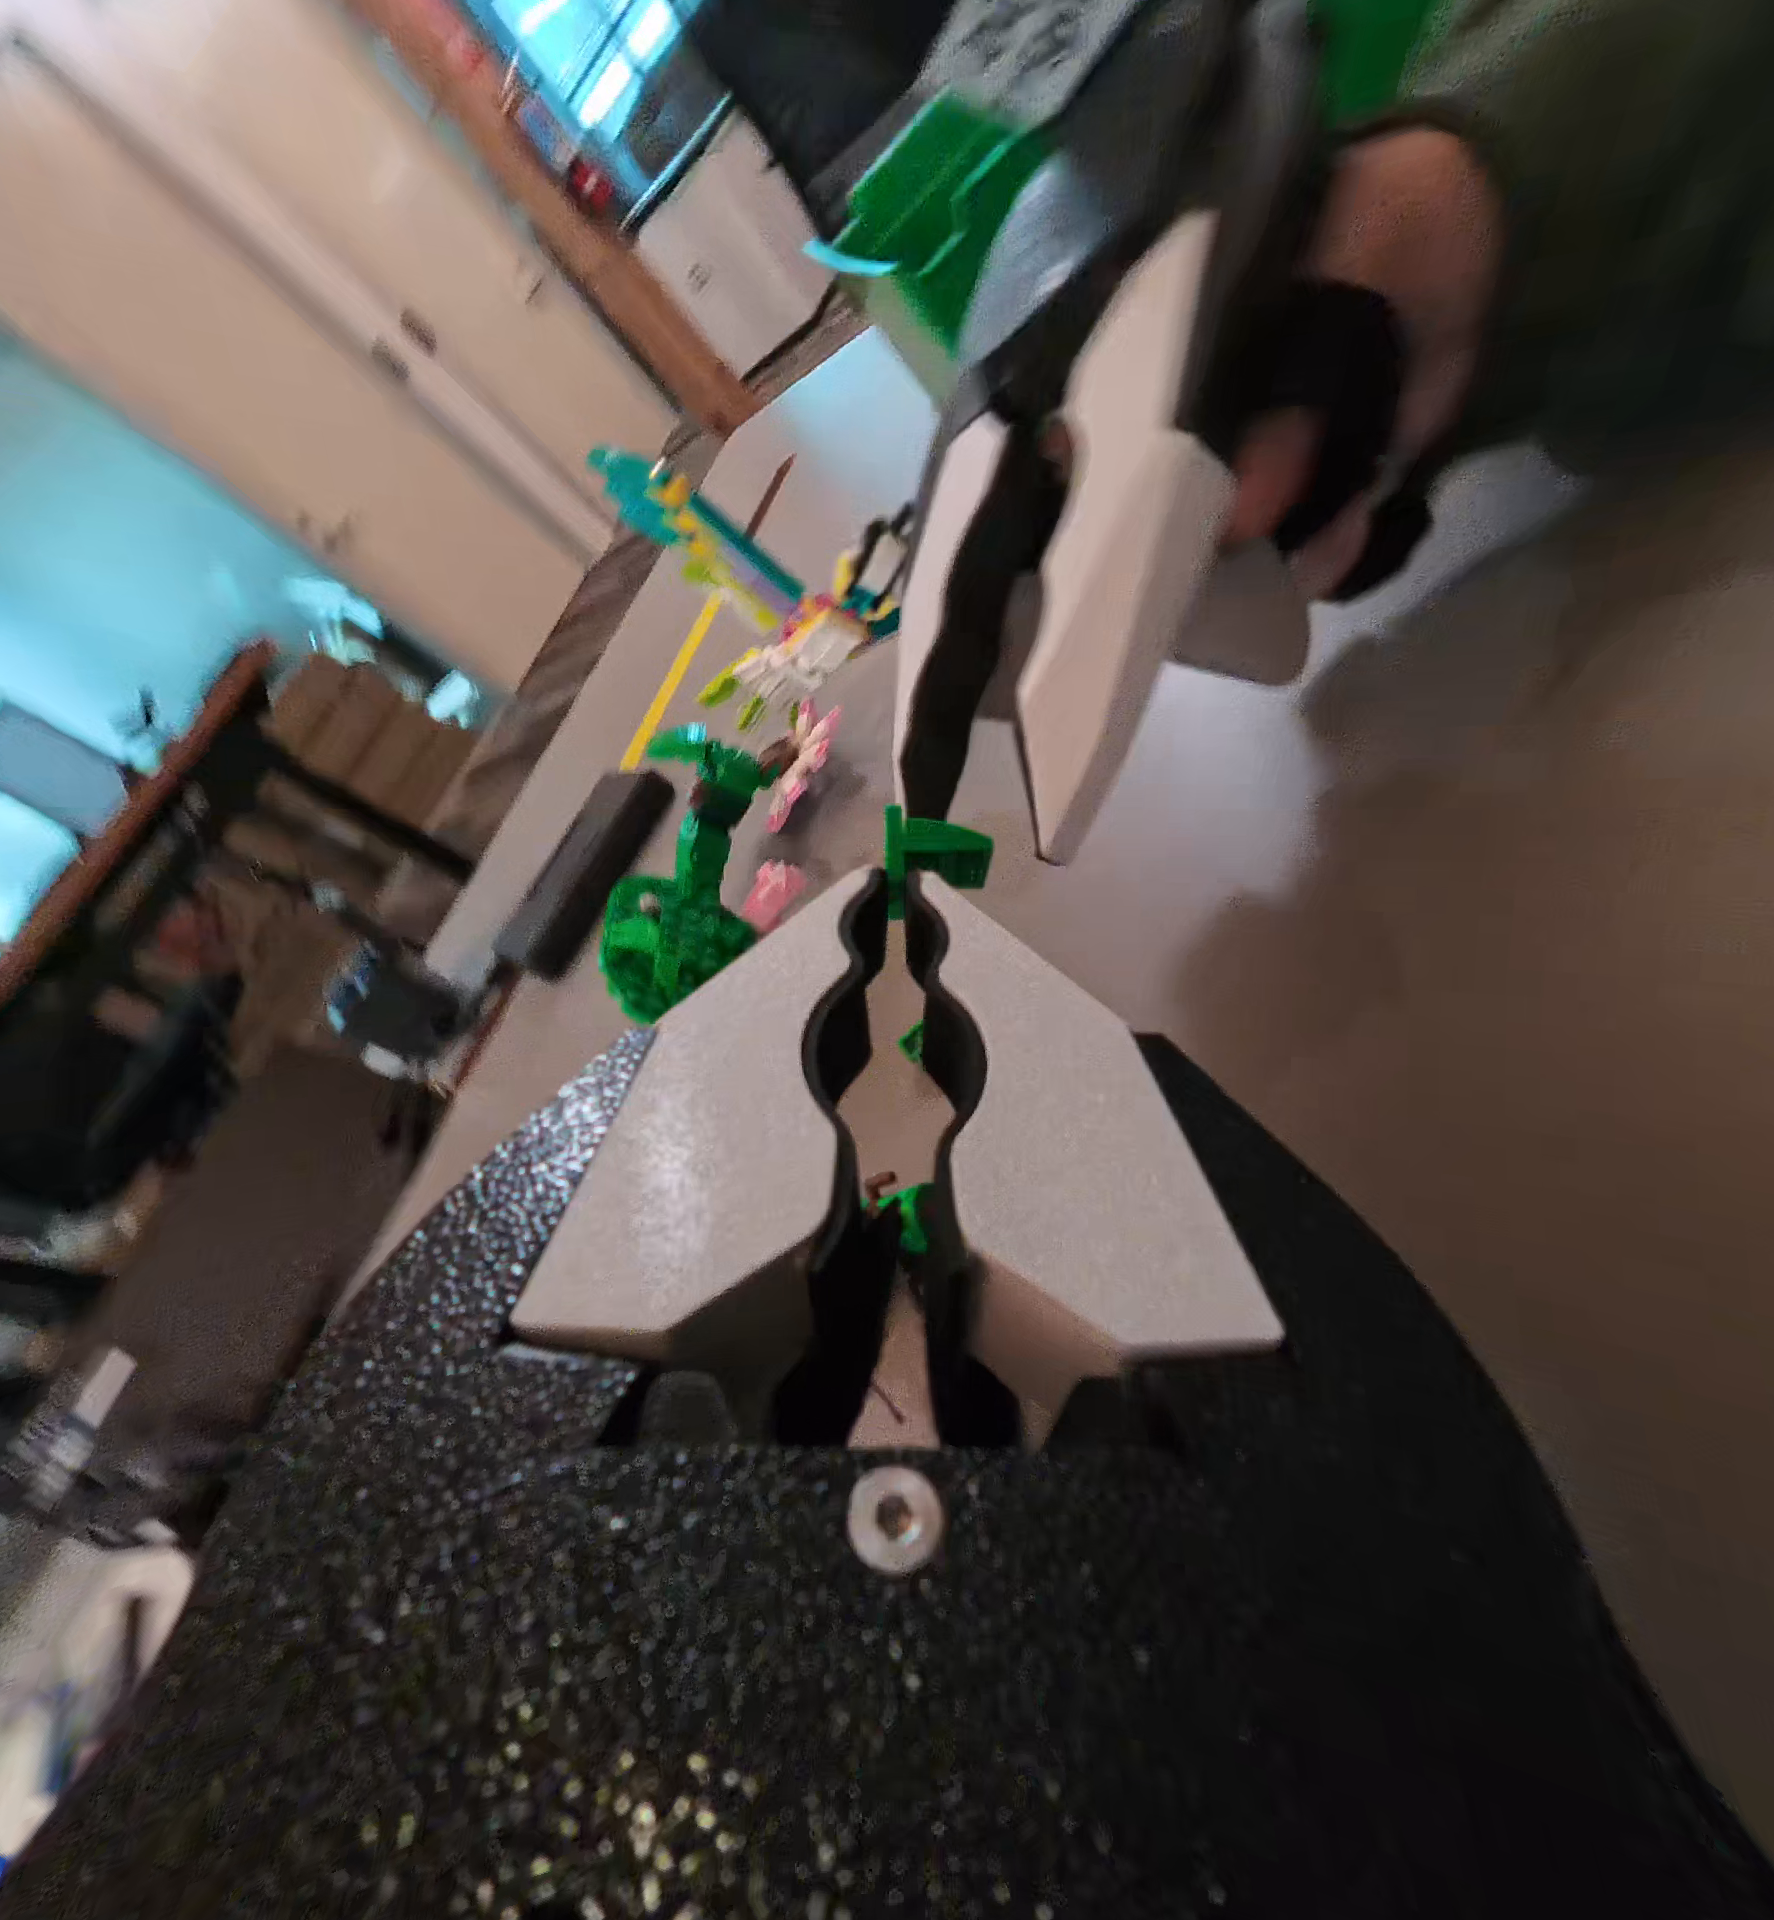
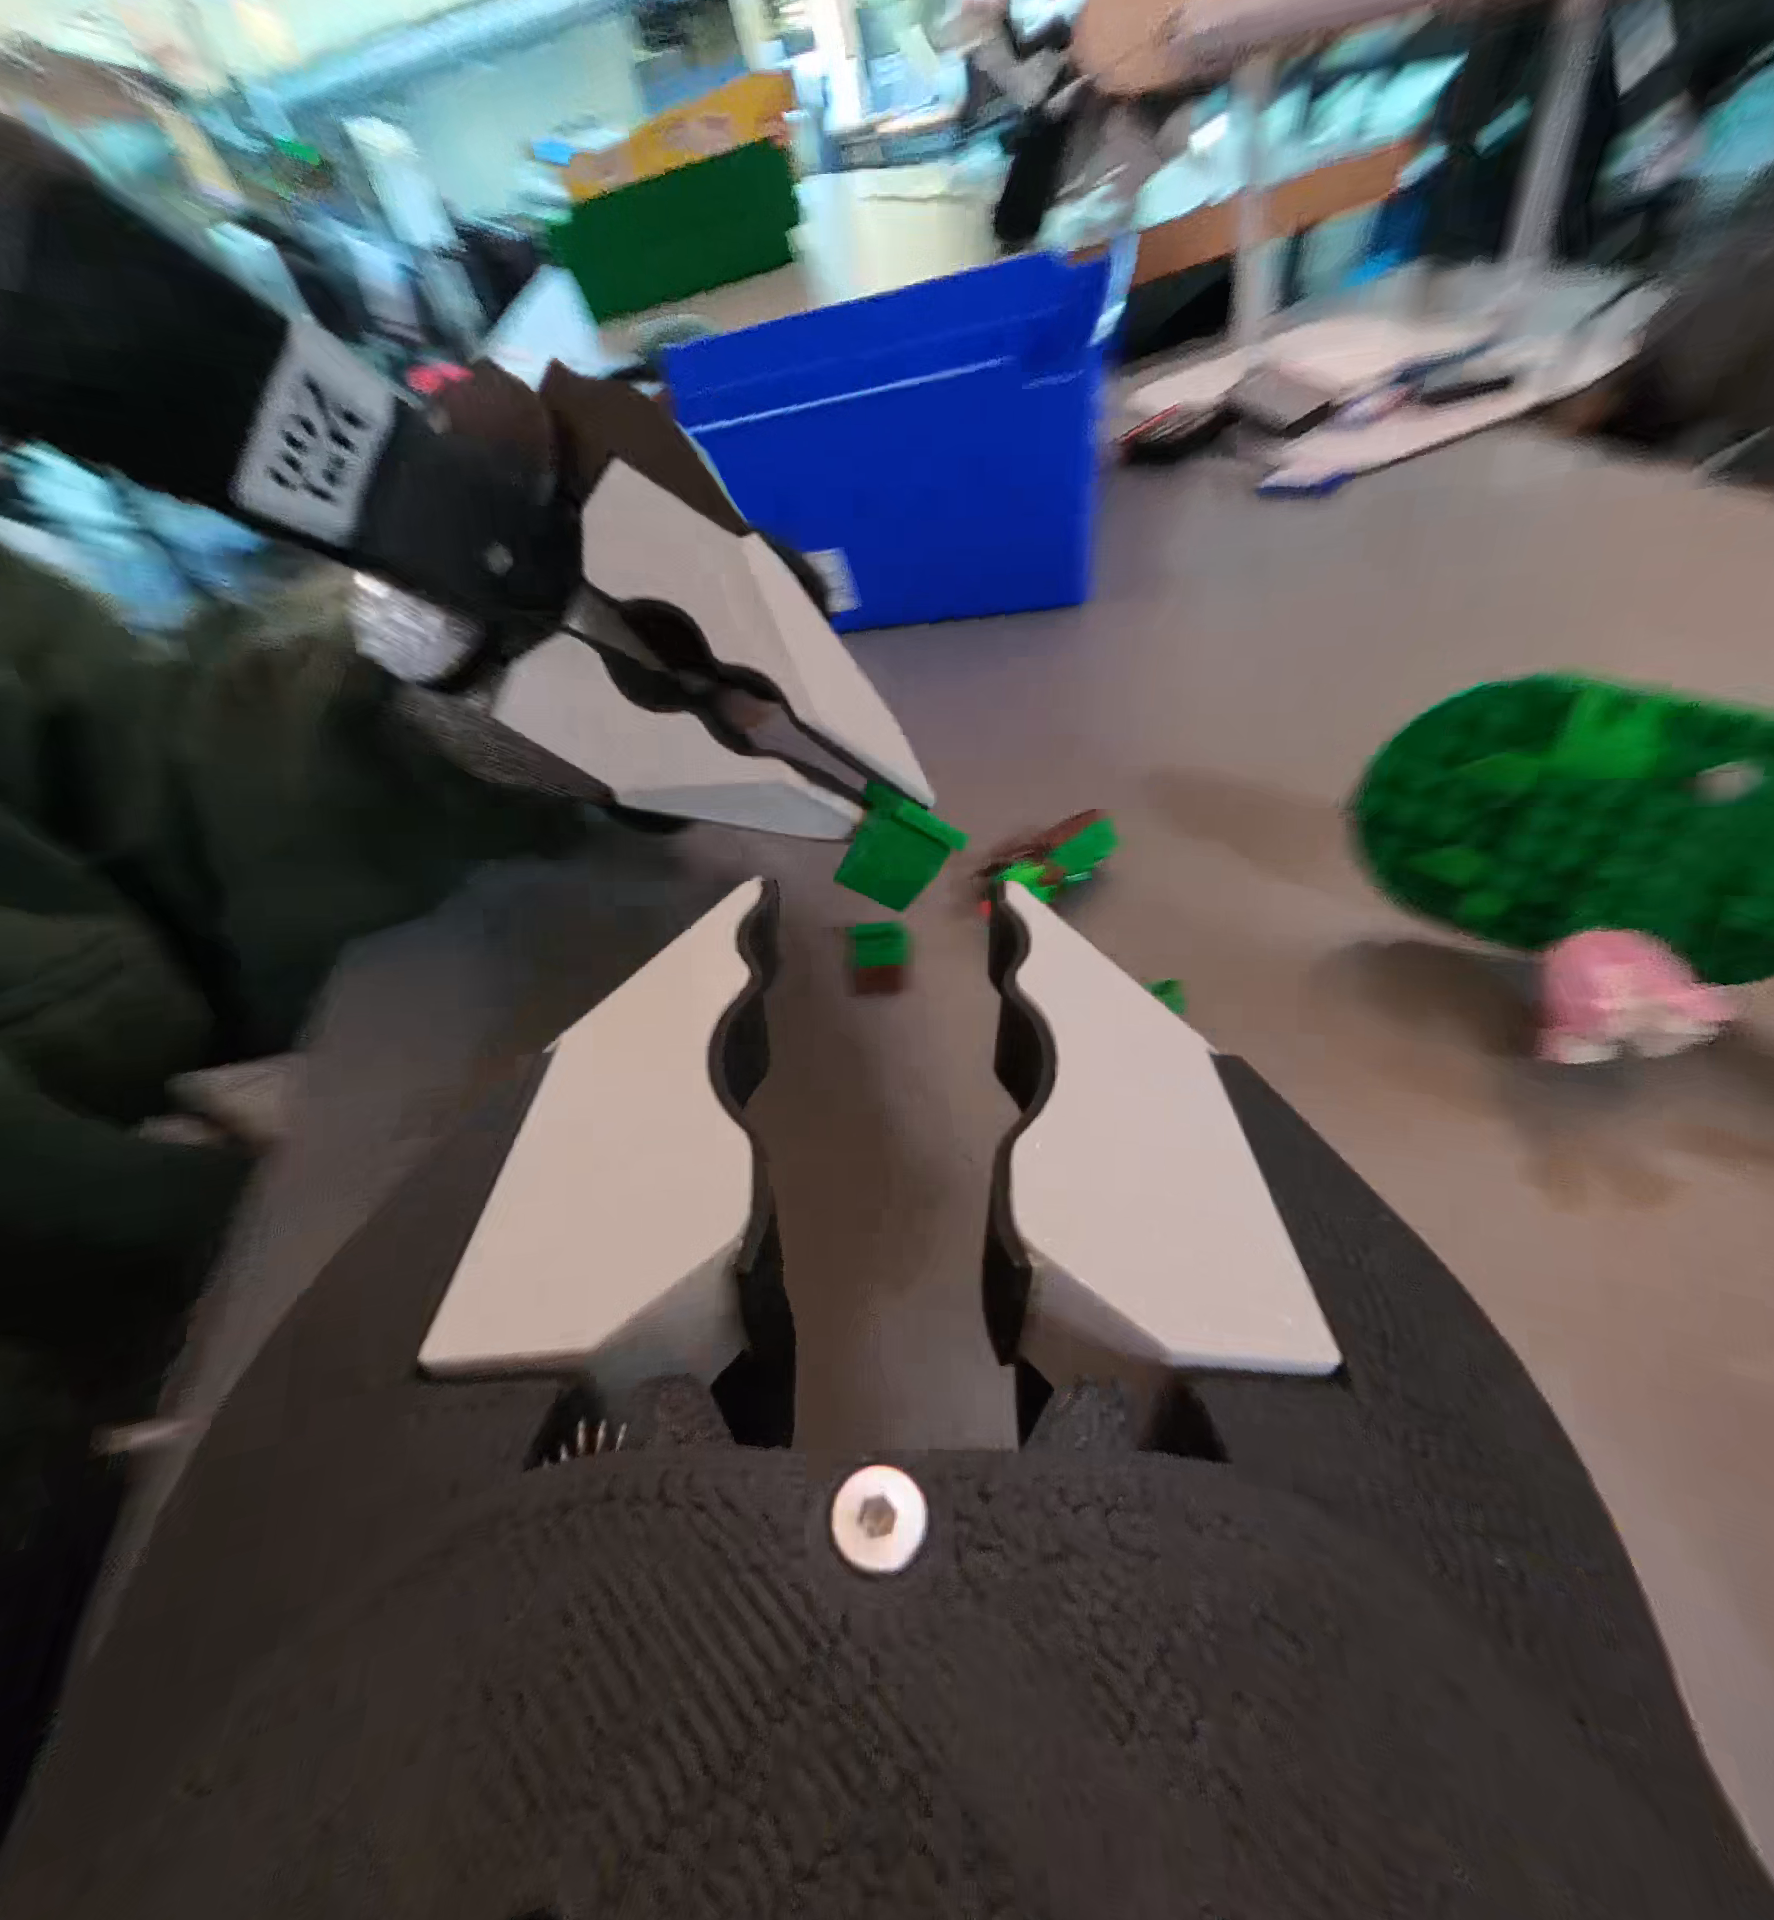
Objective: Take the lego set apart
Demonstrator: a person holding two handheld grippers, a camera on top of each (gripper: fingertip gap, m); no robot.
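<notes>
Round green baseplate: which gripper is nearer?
Right. The right gripper hangs open beside the round green baseplate, while the left gripper, shut on a small green piece, sits further away.

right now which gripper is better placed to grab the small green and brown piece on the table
Right. The right gripper is open, with the small green and brown piece lying on the table between its fingertips. The left gripper is already shut on a green piece.
</notes>
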